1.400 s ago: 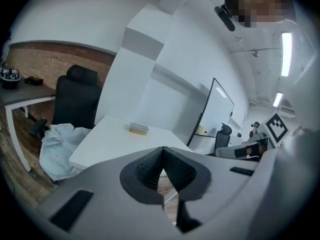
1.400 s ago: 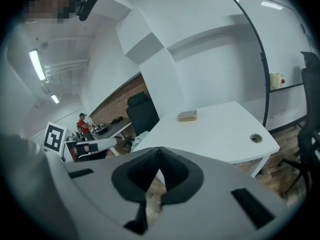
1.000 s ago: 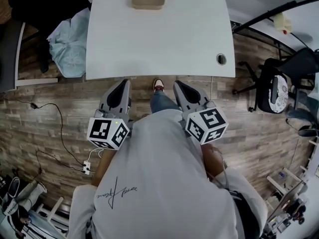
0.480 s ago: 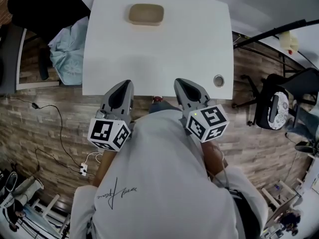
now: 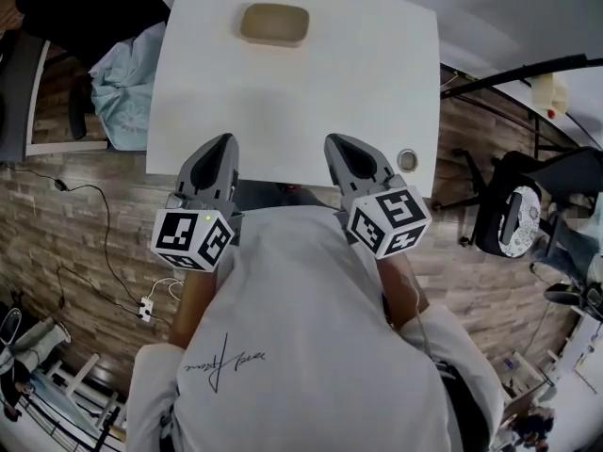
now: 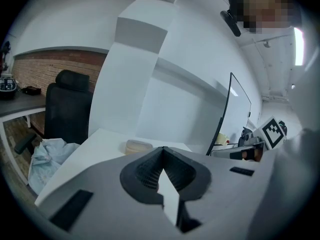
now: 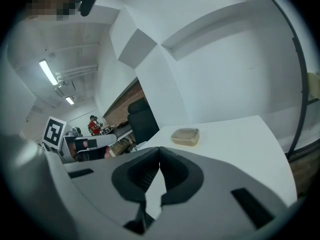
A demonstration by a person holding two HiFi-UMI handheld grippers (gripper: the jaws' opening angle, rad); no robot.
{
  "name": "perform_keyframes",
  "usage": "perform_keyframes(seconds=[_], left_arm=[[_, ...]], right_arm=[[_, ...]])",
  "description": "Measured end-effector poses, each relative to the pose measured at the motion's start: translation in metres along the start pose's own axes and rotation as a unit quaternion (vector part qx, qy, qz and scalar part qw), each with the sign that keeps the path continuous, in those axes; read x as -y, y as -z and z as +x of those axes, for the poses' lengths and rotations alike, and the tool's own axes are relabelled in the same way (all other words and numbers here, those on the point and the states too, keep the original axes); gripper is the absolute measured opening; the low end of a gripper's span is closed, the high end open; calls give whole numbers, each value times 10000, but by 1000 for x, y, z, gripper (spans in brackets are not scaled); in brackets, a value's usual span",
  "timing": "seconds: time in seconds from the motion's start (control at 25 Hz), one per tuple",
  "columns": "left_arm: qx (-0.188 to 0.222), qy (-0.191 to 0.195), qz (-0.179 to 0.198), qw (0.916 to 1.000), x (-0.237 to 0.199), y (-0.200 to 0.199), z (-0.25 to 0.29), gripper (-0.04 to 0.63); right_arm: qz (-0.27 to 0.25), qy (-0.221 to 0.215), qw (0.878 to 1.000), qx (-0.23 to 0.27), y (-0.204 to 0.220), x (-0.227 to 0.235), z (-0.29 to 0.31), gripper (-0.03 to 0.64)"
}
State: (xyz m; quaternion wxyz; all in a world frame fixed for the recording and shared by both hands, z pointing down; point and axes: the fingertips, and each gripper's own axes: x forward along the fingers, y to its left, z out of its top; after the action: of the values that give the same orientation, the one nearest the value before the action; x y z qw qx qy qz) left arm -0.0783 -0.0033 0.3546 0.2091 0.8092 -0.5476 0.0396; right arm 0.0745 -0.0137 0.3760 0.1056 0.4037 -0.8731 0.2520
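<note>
The bench is viewed steeply from overhead — and low from its near edge in both gripper views, the tan dish shared.

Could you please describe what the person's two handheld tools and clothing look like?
The left tool and right tool are grey, tapered plastic shells with dark ribbed pads inside. Each carries a white cube printed with black square markers. The person wears a white short-sleeved T-shirt with small black script on the back.

The left tongs and right tongs hide the table's near edge.
</note>
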Motion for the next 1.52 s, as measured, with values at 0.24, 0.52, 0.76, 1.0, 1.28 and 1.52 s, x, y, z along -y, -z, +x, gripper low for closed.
perform_keyframes(seconds=[0.24,0.52,0.76,1.0,1.28,1.52], left_arm=[[6,50,22,10000,3,1,-4,6],[-6,172,87,9998,1,-2,6,6],[16,301,2,9995,-5,-7,18,6],[-274,400,-112,9988,-12,6,25,6],[-387,490,71,9980,-16,5,35,6],[-459,536,-44,9975,-19,8,36,6]], right_arm=[[-158,39,9999,43,-1,-3,12,11],[-312,-11,9995,42,-6,-6,36,11],[-215,39,9998,31,-14,4,62,11],[-101,147,9998,-10,-14,17,84,11],[109,452,9989,75,-18,41,109,11],[288,586,9979,-1,-8,59,134,11]])
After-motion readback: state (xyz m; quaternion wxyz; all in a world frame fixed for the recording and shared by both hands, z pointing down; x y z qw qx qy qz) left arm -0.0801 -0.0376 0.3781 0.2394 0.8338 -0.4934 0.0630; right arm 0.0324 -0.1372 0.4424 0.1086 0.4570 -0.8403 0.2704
